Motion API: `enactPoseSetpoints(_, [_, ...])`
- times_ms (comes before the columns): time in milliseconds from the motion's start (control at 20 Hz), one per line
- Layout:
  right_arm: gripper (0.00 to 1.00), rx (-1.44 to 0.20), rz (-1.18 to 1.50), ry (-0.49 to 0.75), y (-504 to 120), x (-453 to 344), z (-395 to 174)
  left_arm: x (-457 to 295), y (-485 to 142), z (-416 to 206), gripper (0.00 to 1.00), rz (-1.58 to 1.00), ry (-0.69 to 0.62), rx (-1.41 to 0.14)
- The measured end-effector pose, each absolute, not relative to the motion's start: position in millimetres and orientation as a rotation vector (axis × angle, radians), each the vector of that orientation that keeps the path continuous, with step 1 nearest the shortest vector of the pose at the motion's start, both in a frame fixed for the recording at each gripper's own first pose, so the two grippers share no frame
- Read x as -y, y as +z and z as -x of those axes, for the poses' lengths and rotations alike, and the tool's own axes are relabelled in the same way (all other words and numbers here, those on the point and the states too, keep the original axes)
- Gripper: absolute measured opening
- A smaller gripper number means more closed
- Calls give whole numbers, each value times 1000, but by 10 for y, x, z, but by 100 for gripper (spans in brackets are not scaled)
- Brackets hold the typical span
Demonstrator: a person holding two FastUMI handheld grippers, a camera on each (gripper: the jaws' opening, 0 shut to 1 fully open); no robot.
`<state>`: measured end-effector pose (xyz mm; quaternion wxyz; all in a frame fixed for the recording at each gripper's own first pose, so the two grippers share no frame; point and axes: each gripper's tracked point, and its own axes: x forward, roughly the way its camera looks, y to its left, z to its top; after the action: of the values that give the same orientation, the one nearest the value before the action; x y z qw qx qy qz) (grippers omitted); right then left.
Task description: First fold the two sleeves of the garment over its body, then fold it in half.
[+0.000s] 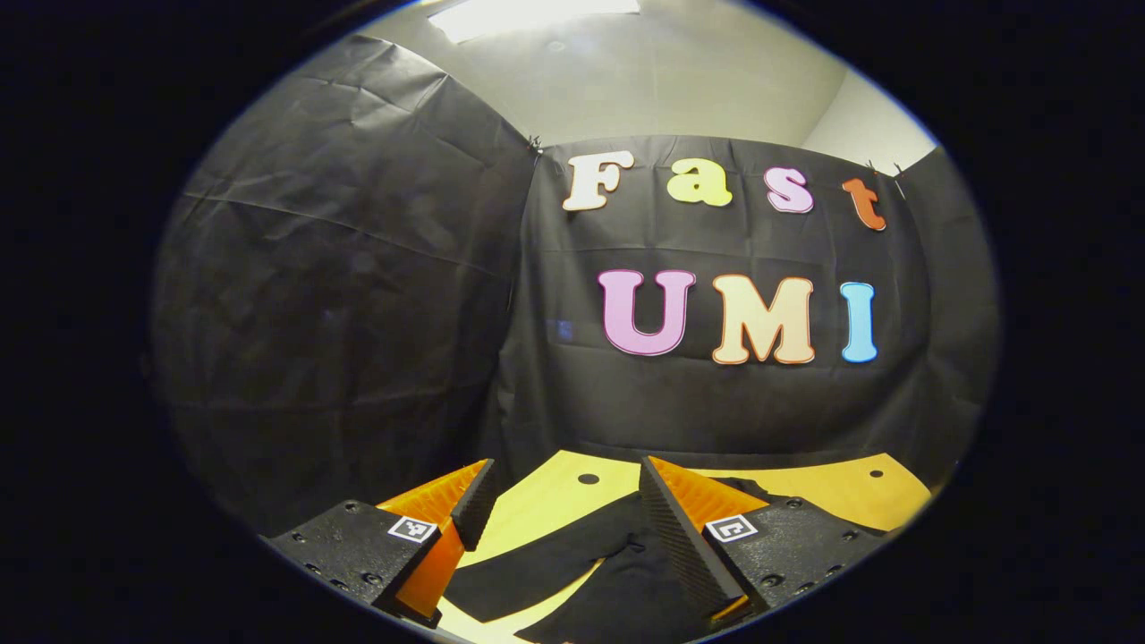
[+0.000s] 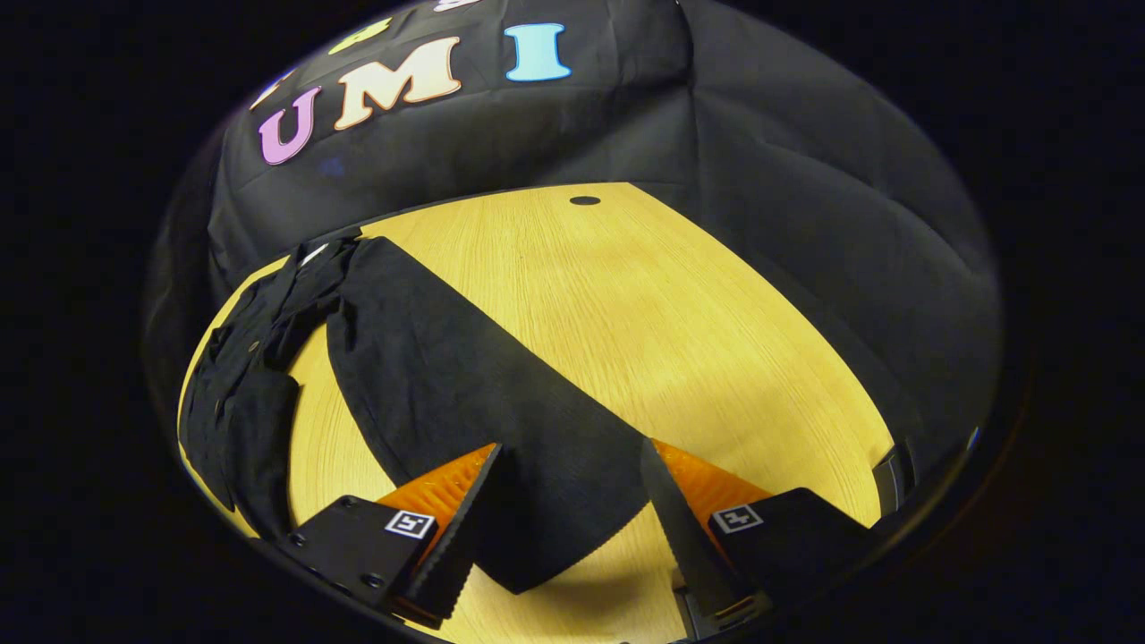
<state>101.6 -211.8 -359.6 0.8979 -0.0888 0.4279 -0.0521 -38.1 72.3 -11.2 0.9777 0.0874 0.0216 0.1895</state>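
STAGE: no fold is being shown as done | garment (image 2: 420,376) is lying spread toward the tabletop (image 2: 644,304) left edge | right claw (image 2: 569,519) is being held open over a sleeve | left claw (image 1: 572,528) is gaping, nothing gripped

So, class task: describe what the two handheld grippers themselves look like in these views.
Left gripper and right gripper look alike: two wedge-shaped fingers with ribbed, sawtooth inner faces, each on a dark textured block with screws and a small square black-and-white marker. No cables or sleeves visible.

black cloth walls (image 1: 358,268), wooden table (image 2: 626,295), ceiling light (image 1: 528,13)
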Motion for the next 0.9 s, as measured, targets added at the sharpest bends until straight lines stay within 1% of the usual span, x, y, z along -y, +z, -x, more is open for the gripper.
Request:
enactPoseSetpoints(50, [96, -884, 187, -115, -3615, 2125, -1025, -719, -108, 369, 92, -171, 379, -43])
enactPoseSetpoints(150, [92, -887, 177, -130, -3617, 2123, -1022, -700, -123, 371, 92, -164, 373, -42])
enactPoseSetpoints(200, [93, -885, 175, -139, -3615, 2123, -1037, -702, -129, 359, 92, -162, 371, -41])
enactPoseSetpoints(250, [91, -885, 168, -137, -3629, 2104, -1038, -695, -133, 353, 92, -161, 368, -42])
enactPoseSetpoints(300, [79, -882, 168, -133, -3623, 2073, -1047, -688, -145, 357, 92, -161, 364, -42])
enactPoseSetpoints(350, [75, -886, 169, -115, -3647, 2035, -1048, -676, -148, 358, 92, -161, 361, -44])
enactPoseSetpoints(400, [63, -887, 178, -110, -3646, 2011, -1054, -683, -165, 356, 92, -162, 358, -48])
enactPoseSetpoints(450, [55, -888, 191, -104, -3661, 2014, -1058, -681, -169, 362, 92, -163, 355, -51])
enactPoseSetpoints(500, [52, -890, 193, -77, -3676, 1949, -1064, -680, -170, 358, 92, -163, 352, -52])
enactPoseSetpoints(600, [26, -875, 206, -68, -3683, 1901, -1085, -691, -176, 359, 92, -162, 350, -54])
enactPoseSetpoints(650, [26, -872, 218, -80, -3703, 1901, -1066, -696, -176, 365, 92, -162, 350, -55])
enactPoseSetpoints(700, [12, -868, 229, -82, -3707, 1884, -1086, -698, -171, 373, 92, -163, 348, -55])
enactPoseSetpoints(750, [12, -867, 244, -93, -3703, 1879, -1068, -701, -166, 375, 92, -163, 347, -56])
enactPoseSetpoints(800, [7, -870, 255, -94, -3701, 1870, -1072, -706, -181, 381, 92, -163, 345, -58])
enactPoseSetpoints(850, [7, -873, 260, -102, -3694, 1865, -1068, -713, -183, 393, 92, -162, 346, -60])
enactPoseSetpoints(900, [3, -880, 261, -109, -3705, 1866, -1076, -722, -188, 395, 92, -159, 344, -61])
